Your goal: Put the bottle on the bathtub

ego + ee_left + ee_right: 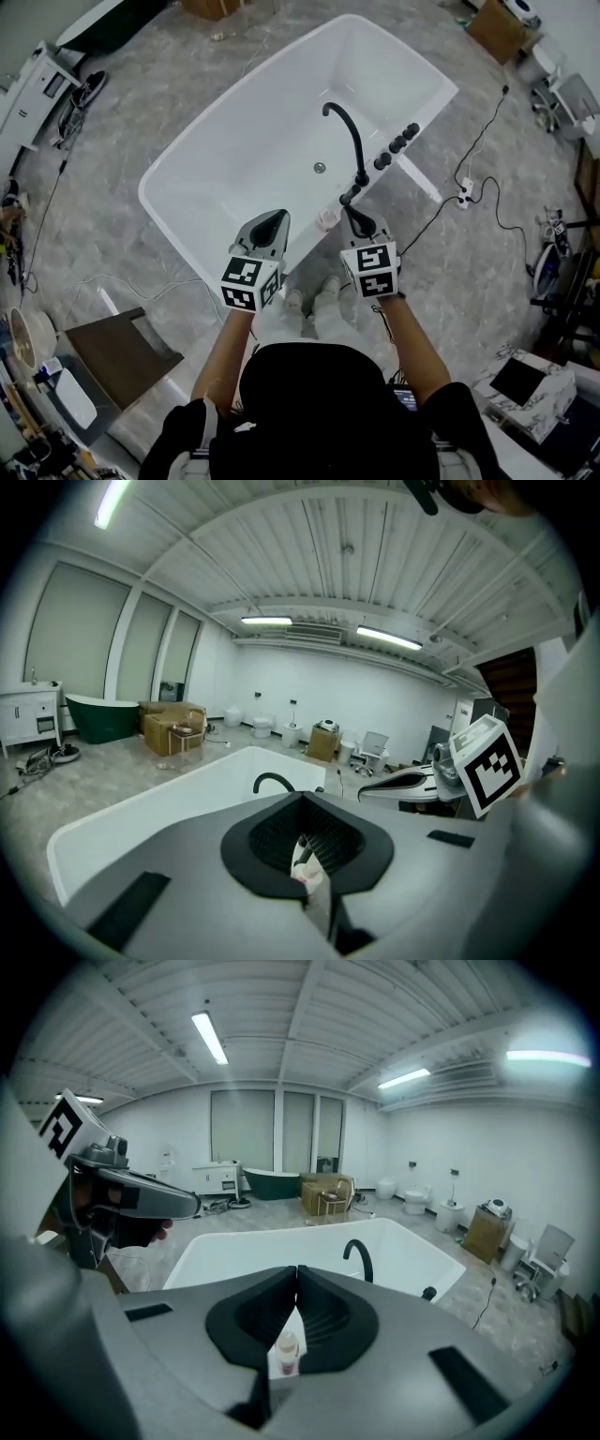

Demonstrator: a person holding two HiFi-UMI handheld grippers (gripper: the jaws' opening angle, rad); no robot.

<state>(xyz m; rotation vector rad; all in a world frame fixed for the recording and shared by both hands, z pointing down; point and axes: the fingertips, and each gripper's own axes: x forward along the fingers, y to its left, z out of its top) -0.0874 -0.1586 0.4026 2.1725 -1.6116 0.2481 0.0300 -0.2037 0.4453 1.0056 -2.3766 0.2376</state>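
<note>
A small pale bottle with a pinkish base stands upright on the near rim of the white bathtub, just in front of the black faucet. My left gripper hovers to the bottle's left and my right gripper to its right, neither touching it. Both are shut with nothing between the fingers. In the left gripper view the bottle shows through the slit below my shut left gripper. The right gripper view shows the bottle the same way under my right gripper.
Black tap knobs line the tub's right rim. A power strip with cables lies on the floor to the right. A dark board sits at lower left. Cardboard boxes and a dark green tub stand far off.
</note>
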